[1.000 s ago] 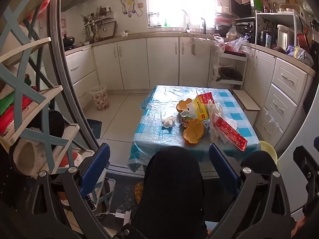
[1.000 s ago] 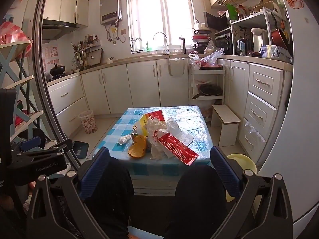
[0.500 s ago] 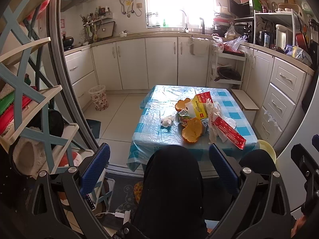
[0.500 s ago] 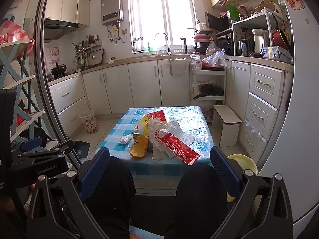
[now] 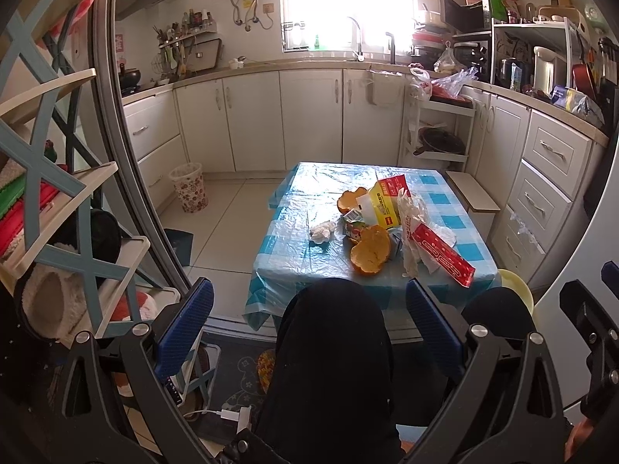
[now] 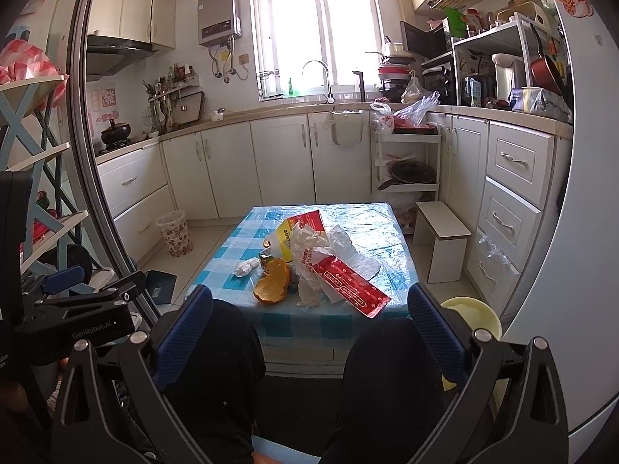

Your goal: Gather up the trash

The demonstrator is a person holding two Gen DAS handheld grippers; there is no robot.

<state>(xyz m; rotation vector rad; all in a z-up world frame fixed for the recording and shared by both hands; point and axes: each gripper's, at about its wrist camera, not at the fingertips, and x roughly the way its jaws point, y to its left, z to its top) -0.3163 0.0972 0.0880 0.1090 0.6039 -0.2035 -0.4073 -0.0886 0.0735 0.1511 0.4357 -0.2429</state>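
Right wrist view: both grippers, right gripper (image 6: 309, 328) and left gripper (image 5: 309, 324), gape empty; the red wrapper (image 6: 350, 284) overhanging the counter's (image 6: 371, 228) near edge could slip off if nudged.

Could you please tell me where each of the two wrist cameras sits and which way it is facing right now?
Left wrist: on the left gripper, facing the trash-strewn table; open blue fingers, dark-trousered knee show.
Right wrist: on the right gripper, facing the same table from further right; open fingers, both knees, the left gripper's body at left.
Shared: table, orange peel, red wrapper, floral bin.
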